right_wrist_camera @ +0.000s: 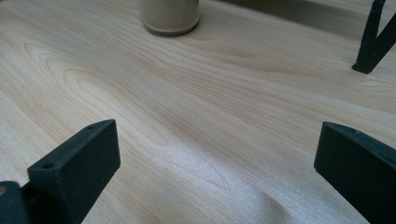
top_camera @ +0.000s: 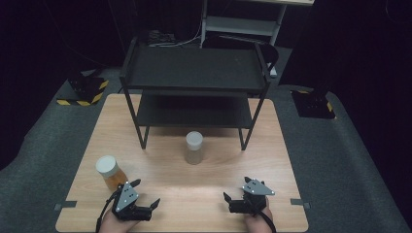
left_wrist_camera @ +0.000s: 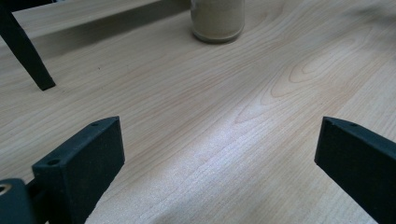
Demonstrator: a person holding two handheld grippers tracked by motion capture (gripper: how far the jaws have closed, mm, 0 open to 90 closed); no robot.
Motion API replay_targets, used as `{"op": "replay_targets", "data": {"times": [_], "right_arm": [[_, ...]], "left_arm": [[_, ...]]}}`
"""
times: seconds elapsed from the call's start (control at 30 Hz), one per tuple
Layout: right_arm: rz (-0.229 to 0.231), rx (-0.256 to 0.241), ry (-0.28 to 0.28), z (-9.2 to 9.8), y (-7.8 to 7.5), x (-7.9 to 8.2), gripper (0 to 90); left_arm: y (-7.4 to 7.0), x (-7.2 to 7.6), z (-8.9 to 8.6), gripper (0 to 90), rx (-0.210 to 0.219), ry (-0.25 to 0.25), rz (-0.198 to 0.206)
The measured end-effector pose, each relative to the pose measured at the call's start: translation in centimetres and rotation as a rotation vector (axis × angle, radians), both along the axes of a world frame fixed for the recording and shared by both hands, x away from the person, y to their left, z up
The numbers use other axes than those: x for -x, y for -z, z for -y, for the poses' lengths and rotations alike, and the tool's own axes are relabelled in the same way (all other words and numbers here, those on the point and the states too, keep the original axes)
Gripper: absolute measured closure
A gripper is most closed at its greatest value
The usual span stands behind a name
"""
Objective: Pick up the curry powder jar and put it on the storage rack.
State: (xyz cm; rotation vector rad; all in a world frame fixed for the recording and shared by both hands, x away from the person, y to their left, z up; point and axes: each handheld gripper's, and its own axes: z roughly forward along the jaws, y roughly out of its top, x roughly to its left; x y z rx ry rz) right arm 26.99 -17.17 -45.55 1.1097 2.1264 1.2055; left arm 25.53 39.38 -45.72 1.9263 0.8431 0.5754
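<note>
**Two open tongs waiting at the near edge, jars not yet touched**

Seen from above, a person is holding a pair of tongs in each hand at the six o'clock edge of a pale wooden tabletop (top_camera: 165, 187). The left tongs (top_camera: 147, 193) are sitting at about seven o'clock, the right tongs (top_camera: 235, 191) at about five o'clock. Both are gaping wide and gripping nothing; in each gripper view, bare wood is lying between the two black jaws.

An amber jar with a white lid (top_camera: 111, 173) is standing just beside the left tongs, at their eleven o'clock. A pale, beige-filled jar (top_camera: 194, 147) is standing upright near the tabletop's centre, between the two hands and well ahead of them. It is showing at twelve o'clock in the left gripper view (left_wrist_camera: 217, 21) and at eleven o'clock in the right gripper view (right_wrist_camera: 169, 16). Behind it, a black two-tier shelf rack (top_camera: 194, 68) is standing at twelve o'clock; its shelves are probably empty, though they are dark.

This is looking like the starting step, before any reach. The next move is likely calling for one hand to advance and straddle a jar with jaws level. Both forearms are lying low, jaws pointing forward and slightly inward.
</note>
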Motion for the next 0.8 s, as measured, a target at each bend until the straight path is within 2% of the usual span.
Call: {"op": "replay_targets", "data": {"times": [0.13,0.33,0.5,0.67,0.8], "right_arm": [[0.002,0.003,-0.006,0.0,0.0,0.0,0.0],[-0.006,-0.002,-0.008,0.1,0.0,-0.2,0.1],[-0.012,-0.005,-0.013,0.2,-0.1,-0.3,0.1],[-0.016,-0.004,-0.015,0.2,-0.1,-0.4,0.1],[-0.014,-0.005,-0.016,0.2,-0.1,-0.4,0.1]], "left_arm": [[0.1,0.1,-0.4,2.0,0.021,0.011,-0.006],[-0.3,0.4,-0.5,2.0,0.035,0.016,0.017],[-1.0,1.0,-0.8,2.0,0.065,0.018,0.033],[-1.5,1.4,-0.8,2.0,0.068,0.023,0.048],[-2.0,1.5,-1.0,2.0,0.071,0.021,0.043]]}}
